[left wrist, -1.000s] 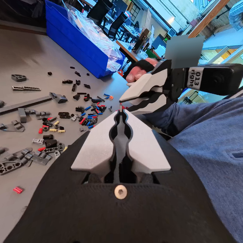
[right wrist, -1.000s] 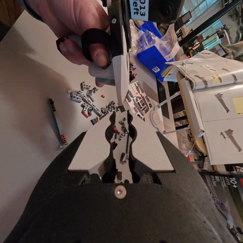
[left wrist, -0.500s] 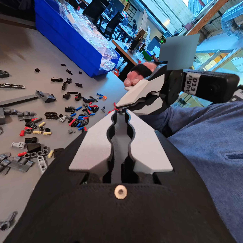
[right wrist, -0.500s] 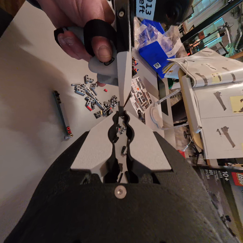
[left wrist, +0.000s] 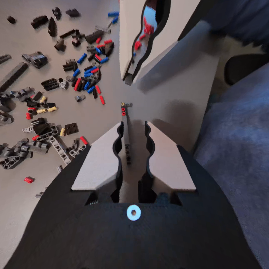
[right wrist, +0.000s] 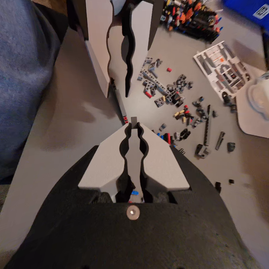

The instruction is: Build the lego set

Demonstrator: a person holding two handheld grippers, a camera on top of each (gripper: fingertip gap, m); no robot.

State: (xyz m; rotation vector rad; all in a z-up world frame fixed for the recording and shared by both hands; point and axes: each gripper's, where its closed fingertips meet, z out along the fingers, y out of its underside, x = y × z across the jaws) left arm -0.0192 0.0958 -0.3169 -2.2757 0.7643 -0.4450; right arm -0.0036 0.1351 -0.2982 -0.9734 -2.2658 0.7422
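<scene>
A long dark grey beam point(left wrist: 126, 135) with two red pins point(left wrist: 123, 111) at its far end lies on the grey table point(left wrist: 94, 171). My left gripper point(left wrist: 133, 123) is open and empty, one finger on each side of the beam. My right gripper point(right wrist: 133, 125) is shut on a small grey piece point(right wrist: 133, 121) and holds it just over the beam's red-pin end point(right wrist: 125, 120). In the left wrist view the right gripper point(left wrist: 128, 79) comes down from the top with that piece point(left wrist: 128, 81). In the right wrist view the left gripper point(right wrist: 116, 95) straddles the beam point(right wrist: 120, 100).
Loose red, blue, black and grey pieces point(left wrist: 87, 72) lie to the left of the beam. A grey pile point(right wrist: 167, 90), a sticker sheet point(right wrist: 221, 69), a bag of pieces point(right wrist: 189, 14), a blue bin point(right wrist: 247, 11) and a white base point(right wrist: 254, 110) are nearby. A person's blue clothing point(left wrist: 232, 145) borders the table edge. Spacing between my two grippers at the tips: around 5 cm.
Both grippers have come down from mid-air, where their tips met, to just over the table. The left gripper has opened around the beam. The right stays shut on the small piece.
</scene>
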